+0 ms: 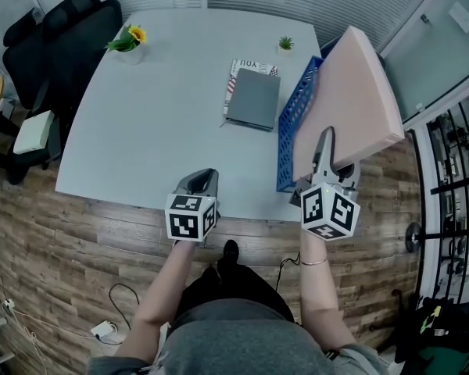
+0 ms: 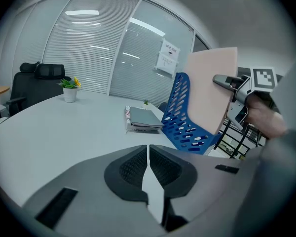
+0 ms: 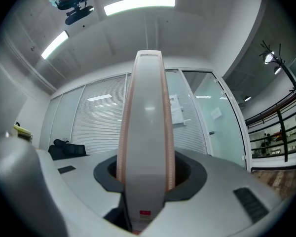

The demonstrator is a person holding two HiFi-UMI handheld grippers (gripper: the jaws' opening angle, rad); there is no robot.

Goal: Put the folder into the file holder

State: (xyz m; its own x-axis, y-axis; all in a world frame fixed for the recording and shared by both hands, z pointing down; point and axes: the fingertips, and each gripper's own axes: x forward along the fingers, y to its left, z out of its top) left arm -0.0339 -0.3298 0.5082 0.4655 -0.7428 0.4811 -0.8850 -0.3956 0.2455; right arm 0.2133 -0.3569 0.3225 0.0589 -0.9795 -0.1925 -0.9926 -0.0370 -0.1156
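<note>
The pale pink folder (image 1: 352, 100) is lifted and tilted over the table's right edge, with my right gripper (image 1: 326, 151) shut on its near lower edge. Seen edge-on in the right gripper view, the folder (image 3: 147, 132) fills the gap between the jaws. The blue perforated file holder (image 1: 297, 123) stands on the table just left of and below the folder. In the left gripper view the folder (image 2: 209, 88) hangs in front of the holder (image 2: 185, 117). My left gripper (image 1: 199, 186) hovers at the table's front edge, shut with nothing in it (image 2: 148, 164).
A grey folder on a small stack of books (image 1: 252, 98) lies left of the holder. A yellow flower pot (image 1: 129, 44) and a small green plant (image 1: 285, 45) stand at the back of the white table (image 1: 156, 116). A black office chair (image 1: 55, 45) is at the left.
</note>
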